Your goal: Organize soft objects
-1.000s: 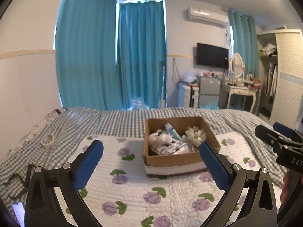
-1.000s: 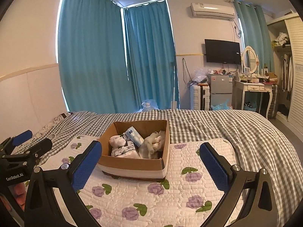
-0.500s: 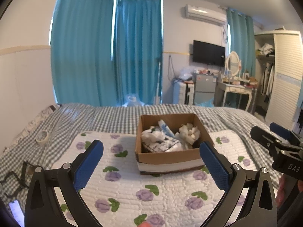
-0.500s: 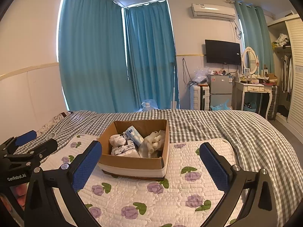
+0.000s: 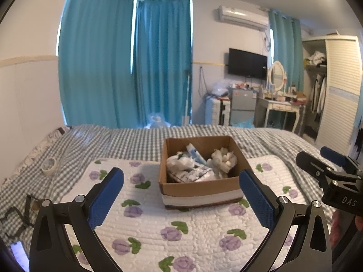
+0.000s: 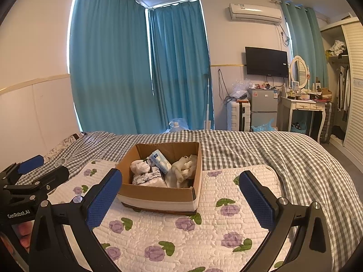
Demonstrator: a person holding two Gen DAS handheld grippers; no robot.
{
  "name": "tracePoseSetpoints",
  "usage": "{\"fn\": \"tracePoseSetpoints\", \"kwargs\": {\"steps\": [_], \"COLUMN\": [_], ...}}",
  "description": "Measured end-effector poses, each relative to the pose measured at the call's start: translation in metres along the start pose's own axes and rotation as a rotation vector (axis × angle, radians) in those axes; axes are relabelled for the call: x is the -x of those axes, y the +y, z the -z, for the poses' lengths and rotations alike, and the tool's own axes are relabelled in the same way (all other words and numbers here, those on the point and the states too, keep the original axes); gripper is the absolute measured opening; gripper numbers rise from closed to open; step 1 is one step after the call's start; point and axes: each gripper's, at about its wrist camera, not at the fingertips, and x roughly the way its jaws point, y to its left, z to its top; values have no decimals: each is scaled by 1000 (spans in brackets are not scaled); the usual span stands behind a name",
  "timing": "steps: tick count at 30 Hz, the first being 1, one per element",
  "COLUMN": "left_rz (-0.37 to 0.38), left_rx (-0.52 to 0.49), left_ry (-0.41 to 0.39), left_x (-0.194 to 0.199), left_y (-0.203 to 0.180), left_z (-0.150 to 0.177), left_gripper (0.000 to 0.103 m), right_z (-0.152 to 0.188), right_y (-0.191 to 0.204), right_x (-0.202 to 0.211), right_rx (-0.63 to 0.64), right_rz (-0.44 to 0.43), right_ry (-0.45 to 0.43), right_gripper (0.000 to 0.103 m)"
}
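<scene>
A brown cardboard box sits on a white quilt with purple flowers on the bed. Inside lie soft things: a white crumpled cloth, a blue-and-white packet, a cream plush toy and a patterned bundle. My left gripper hangs open in front of the box, empty. My right gripper is open too, nothing between its blue pads. Each gripper shows at the edge of the other's view.
A grey checked bedspread covers the bed. A roll of tape and black straps lie at the left. Beyond the bed are teal curtains, a small fridge, a white dressing table and a wardrobe.
The left wrist view has swung leftward, so the box sits further right between its fingers. The right gripper has barely moved. Both stay open and empty.
</scene>
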Motion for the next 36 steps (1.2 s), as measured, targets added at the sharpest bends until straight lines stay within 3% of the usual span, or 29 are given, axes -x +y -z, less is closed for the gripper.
{"fn": "tracePoseSetpoints", "kwargs": {"steps": [36], "left_rz": [-10], "left_rx": [-3], "left_ry": [6], "left_x": [-1], "left_y": [-1], "left_z": [3], "left_gripper": [103], "right_z": [4], "right_y": [7], "right_x": [-3], "right_rx": [10], "right_rz": [-9], "right_ry": [10], "right_gripper": [103]}}
